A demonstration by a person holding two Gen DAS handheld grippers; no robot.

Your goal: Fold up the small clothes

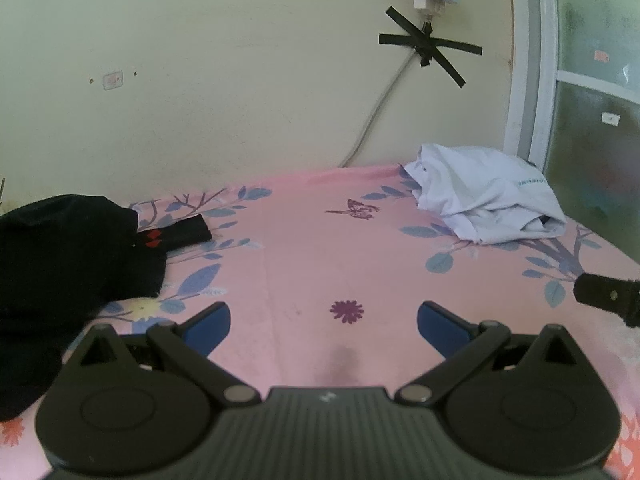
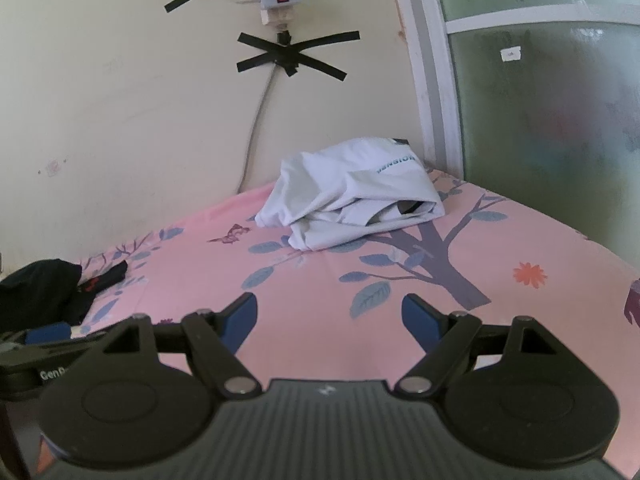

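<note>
While both grippers are being held open and empty, the white garment (image 2: 352,196) is lying crumpled ahead – nearer the right gripper (image 2: 329,320).
From the left gripper (image 1: 323,322) it is being seen far to the right, and the black clothes (image 1: 68,248) close at its left.

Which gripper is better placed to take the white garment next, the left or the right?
Probably the right. The right gripper points almost directly at the white garment, with open jaws. In the left wrist view the left gripper has it off to the right, and the black garment lies closer.
</note>
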